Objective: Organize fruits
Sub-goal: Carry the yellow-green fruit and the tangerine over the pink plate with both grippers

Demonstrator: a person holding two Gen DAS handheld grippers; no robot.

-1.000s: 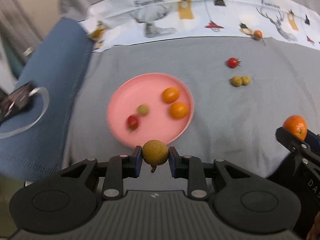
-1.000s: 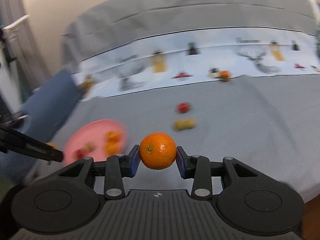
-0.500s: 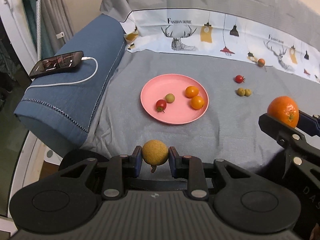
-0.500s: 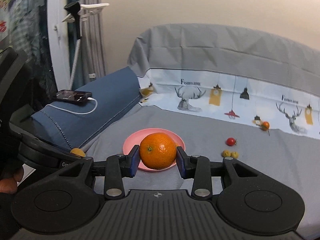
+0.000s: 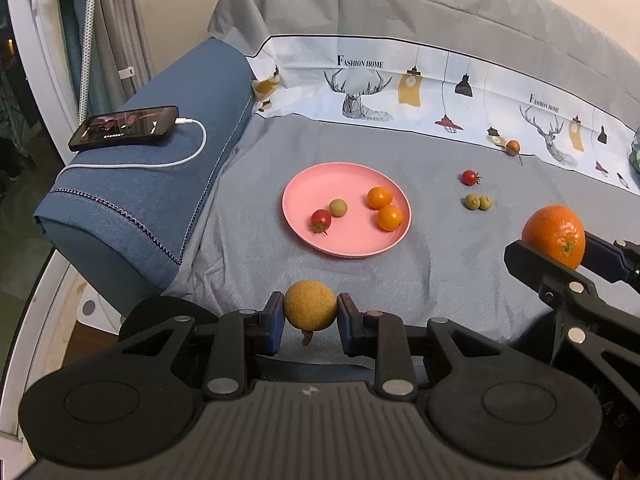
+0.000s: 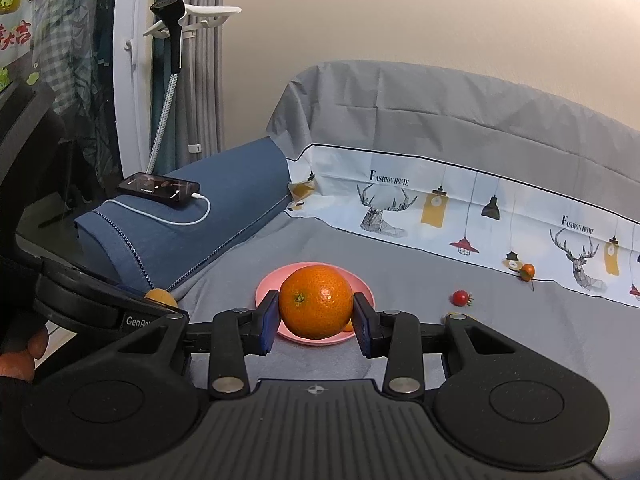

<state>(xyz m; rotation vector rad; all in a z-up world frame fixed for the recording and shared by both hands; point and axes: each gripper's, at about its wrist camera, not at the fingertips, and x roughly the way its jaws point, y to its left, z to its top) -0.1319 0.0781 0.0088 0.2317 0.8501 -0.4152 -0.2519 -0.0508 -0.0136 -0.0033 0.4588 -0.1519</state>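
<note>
L gripper (image 5: 311, 317) clamped on a rough tan fruit (image 5: 310, 305), held at 6 o'clock of the pink plate (image 5: 304, 192); R gripper (image 6: 316, 321) clamped on the orange (image 6: 316, 301), held off the bed w/ the plate behind it. Both fruits look light, round, prone to roll; the orange's peel likely yields, so grip across the widest part w/ mild squeeze. Loose fruits lie approx. 3 o'clock of the plate.

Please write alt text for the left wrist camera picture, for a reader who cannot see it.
The left gripper holds a round tan rough-skinned fruit above a grey bedsheet. Ahead lies a round pink plate with four small fruits. At right, the right gripper holds a large orange mandarin.
</note>
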